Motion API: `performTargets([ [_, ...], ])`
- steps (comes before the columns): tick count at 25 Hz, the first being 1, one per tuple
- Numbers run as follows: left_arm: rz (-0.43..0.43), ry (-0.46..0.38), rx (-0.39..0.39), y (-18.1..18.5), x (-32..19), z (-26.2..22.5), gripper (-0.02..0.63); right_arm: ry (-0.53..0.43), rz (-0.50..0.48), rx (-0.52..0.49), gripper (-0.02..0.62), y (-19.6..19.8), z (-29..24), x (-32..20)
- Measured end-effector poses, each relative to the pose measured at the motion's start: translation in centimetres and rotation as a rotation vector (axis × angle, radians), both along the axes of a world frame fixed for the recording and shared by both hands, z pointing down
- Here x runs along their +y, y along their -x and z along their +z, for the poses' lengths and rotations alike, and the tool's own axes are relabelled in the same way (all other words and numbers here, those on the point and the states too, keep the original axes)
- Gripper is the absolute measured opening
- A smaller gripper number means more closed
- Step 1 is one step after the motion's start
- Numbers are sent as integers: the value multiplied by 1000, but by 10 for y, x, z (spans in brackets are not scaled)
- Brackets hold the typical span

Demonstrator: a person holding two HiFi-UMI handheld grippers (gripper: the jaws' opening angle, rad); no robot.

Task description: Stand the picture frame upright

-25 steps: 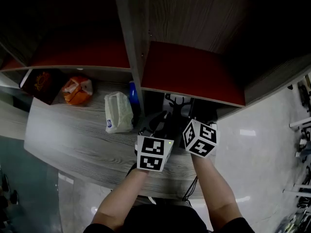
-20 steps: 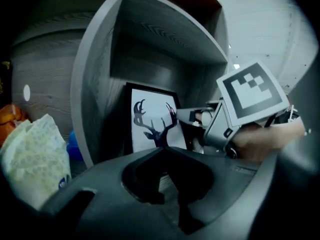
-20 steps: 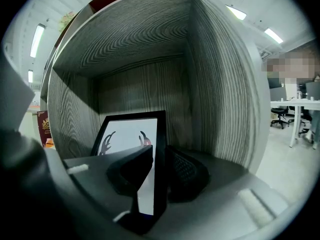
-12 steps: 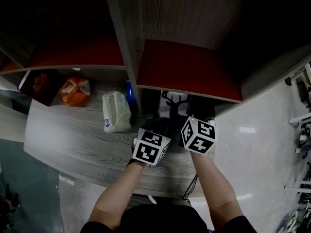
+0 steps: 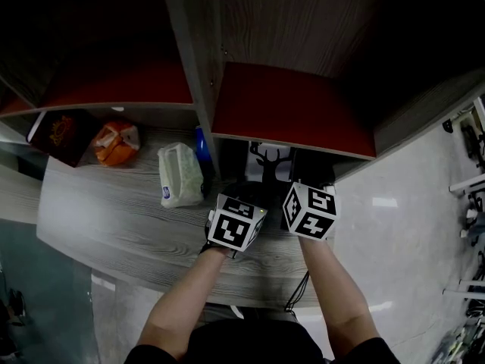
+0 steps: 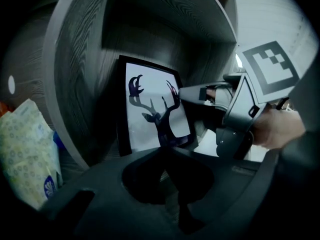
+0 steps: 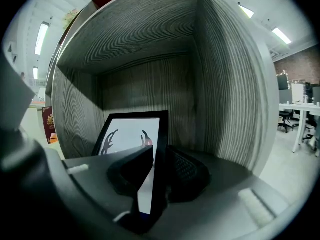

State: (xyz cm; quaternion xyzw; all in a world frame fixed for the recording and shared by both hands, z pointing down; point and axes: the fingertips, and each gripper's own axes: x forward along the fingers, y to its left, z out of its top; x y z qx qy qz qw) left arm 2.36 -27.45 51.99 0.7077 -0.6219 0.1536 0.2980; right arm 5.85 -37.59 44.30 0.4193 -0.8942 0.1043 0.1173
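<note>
Upright picture frame (image 7: 131, 136), long axis vertical, in right tongs (image 7: 159, 155); left tongs (image 6: 165, 148) closed

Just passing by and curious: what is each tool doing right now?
Left tool: closed, nothing seen between its jaws.
Right tool: closed on the picture frame, gripping its side edge.

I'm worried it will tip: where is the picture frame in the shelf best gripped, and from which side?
Probably take the picture frame by its right side rail, coming in from the open front of the shelf, with one jaw on the face and one behind. It is thin and flat and stands nearly upright, so that edge fits between the jaws. The right gripper is clamped there.
</note>
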Motion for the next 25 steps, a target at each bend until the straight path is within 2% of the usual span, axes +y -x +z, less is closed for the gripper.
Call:
performTargets([
  [5,-15,1,16,1,-1,0,-3,-21,-30,-18,103,1,-8,6],
  [9,-36,-6,35,3,-3,-2,-3,-52,-47,-28,103,-4,-17,19],
  [13,-55,-15,55,8,-6,-5,-3,-35,-103,-14,91,-7,-11,40],
  [17,-49,-10,47,7,-6,-2,-3,-4,-231,98,80,-3,10,66],
  [21,-48,-6,48,8,-6,-1,-3,49,-375,239,41,5,40,88],
  [25,-46,-5,54,7,-6,-1,-3,114,-477,328,4,9,63,105],
])
